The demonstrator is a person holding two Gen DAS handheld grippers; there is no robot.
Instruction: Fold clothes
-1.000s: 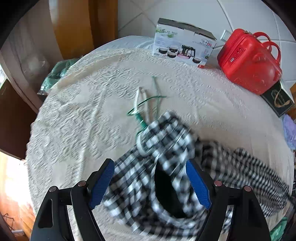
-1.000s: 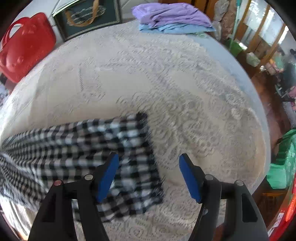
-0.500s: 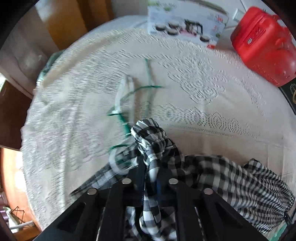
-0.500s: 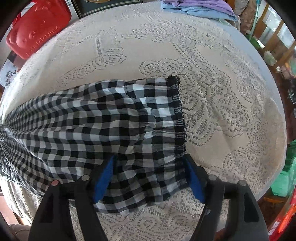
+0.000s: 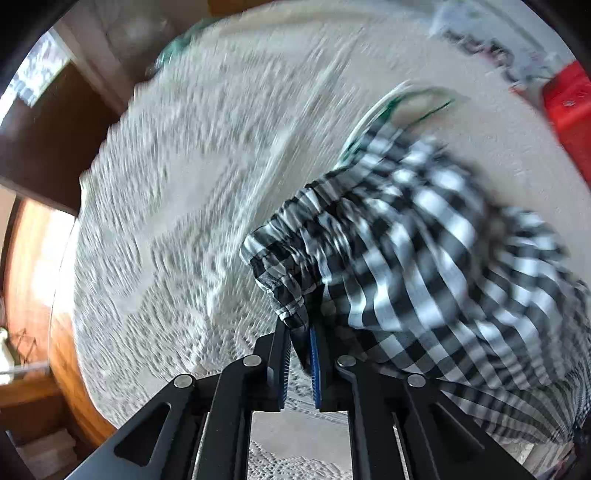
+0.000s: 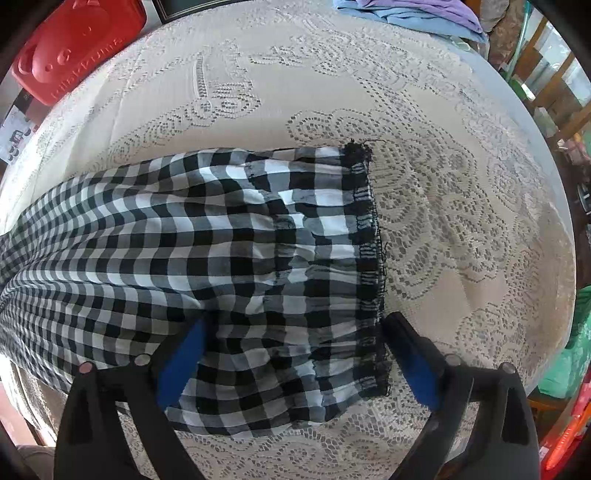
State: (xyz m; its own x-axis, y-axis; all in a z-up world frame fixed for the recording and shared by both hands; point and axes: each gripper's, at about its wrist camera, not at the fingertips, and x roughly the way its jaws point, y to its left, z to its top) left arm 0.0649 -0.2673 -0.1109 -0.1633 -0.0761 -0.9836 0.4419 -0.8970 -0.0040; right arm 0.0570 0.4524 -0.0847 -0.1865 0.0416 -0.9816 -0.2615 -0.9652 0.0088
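While pinching the checked garment (image 5: 406,236) in the left gripper (image 5: 299,354), keeping right gripper (image 6: 295,365) spread over its hem; folding barely starting.

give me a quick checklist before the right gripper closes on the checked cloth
1. Left gripper gripping the checked cloth: ok, jaws shut on a bunched edge.
2. Right gripper ready to grasp: ok, jaws open and straddling the cloth's near end.
3. Hemmed edge inside the right jaws: ok, it runs just inside the right finger.
4. Cloth flat at the right end: ok, spread on the lace tablecloth.
5. Green hanger free of the cloth: cannot tell, the left view is blurred.
6. Folded clothes pile out of the way: ok, at the far edge.
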